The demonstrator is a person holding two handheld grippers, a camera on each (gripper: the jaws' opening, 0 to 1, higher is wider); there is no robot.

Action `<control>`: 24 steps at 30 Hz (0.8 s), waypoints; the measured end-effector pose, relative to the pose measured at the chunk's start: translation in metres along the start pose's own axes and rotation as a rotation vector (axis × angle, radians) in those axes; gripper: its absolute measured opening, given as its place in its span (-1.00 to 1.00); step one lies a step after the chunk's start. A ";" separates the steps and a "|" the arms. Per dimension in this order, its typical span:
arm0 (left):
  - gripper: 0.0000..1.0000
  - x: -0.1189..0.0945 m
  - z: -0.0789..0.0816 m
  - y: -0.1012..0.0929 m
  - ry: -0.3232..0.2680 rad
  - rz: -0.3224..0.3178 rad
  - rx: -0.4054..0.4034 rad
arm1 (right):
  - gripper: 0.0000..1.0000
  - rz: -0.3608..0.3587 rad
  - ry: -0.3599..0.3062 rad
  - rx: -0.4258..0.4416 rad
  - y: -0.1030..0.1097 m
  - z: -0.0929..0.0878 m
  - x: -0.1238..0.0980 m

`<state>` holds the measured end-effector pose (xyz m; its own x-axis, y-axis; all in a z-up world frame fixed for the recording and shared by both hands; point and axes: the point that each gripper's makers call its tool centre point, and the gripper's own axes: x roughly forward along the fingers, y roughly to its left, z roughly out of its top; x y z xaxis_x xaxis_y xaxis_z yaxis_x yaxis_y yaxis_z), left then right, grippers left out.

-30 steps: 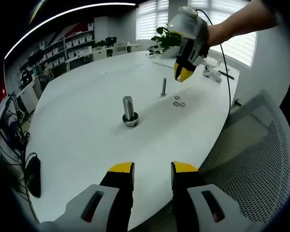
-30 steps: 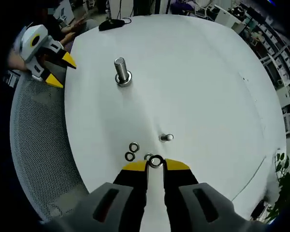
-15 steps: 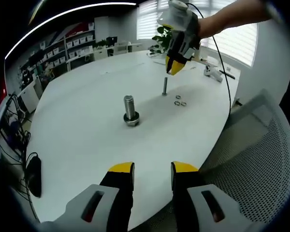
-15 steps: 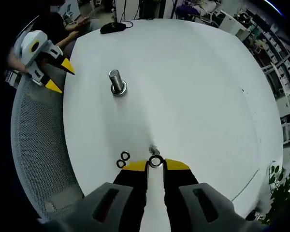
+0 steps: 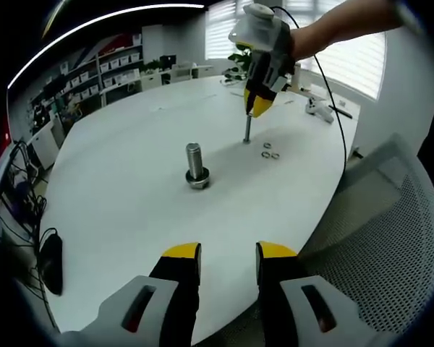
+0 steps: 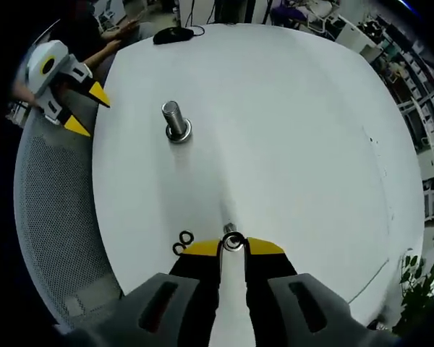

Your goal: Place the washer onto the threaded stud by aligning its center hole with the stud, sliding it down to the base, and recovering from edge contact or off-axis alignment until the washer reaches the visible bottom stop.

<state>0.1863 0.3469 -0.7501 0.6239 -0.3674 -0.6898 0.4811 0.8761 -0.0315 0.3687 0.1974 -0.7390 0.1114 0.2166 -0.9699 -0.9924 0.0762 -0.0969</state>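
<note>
On the white worktop [image 5: 130,188] a thin threaded stud [image 5: 247,129] stands upright. The right hand-held gripper [image 6: 233,246] is right above its top. Its yellow jaws are pinched together on a small metal washer [image 6: 233,242]. From the right gripper view, the washer sits just over the tip of the stud [image 6: 228,229], almost touching it. I cannot tell if the hole is already around the tip. From the left gripper view, the same right hand-held gripper [image 5: 257,110] points down at the stud, with a person's hand [image 5: 271,43] holding it.

Two more spare washers [image 5: 270,150] lie flat on the worktop just beside the stud. From the right gripper view they [image 6: 181,242] sit next to the yellow jaw.

Near the middle of the worktop stands a big bolt [image 5: 196,165], upright, with a ring around its base. It is well apart from the stud.

Down low, the left hand-held gripper [image 5: 228,253] hangs by the near edge of the worktop. Its jaws are spread apart and hold nothing. From the right gripper view it [image 6: 88,108] is off to the side, over a grey mesh chair [image 6: 54,231].

A black mouse [image 5: 49,262] lies at the far edge of the worktop.
</note>
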 end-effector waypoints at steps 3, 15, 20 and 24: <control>-0.43 0.001 0.000 0.000 -0.001 0.001 0.000 | -0.72 0.000 0.004 0.001 -0.001 -0.001 0.002; -0.43 0.001 0.000 0.000 0.001 -0.002 -0.002 | -0.72 0.023 0.012 0.006 -0.002 0.002 0.015; -0.43 0.001 0.000 -0.001 0.003 -0.003 -0.004 | -0.72 0.038 0.025 0.002 0.000 -0.002 0.025; -0.43 0.002 -0.002 -0.001 0.008 -0.005 -0.005 | -0.72 0.046 0.036 0.010 0.001 -0.005 0.033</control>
<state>0.1860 0.3461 -0.7522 0.6165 -0.3698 -0.6951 0.4813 0.8757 -0.0391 0.3710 0.1998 -0.7718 0.0638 0.1851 -0.9806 -0.9958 0.0770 -0.0502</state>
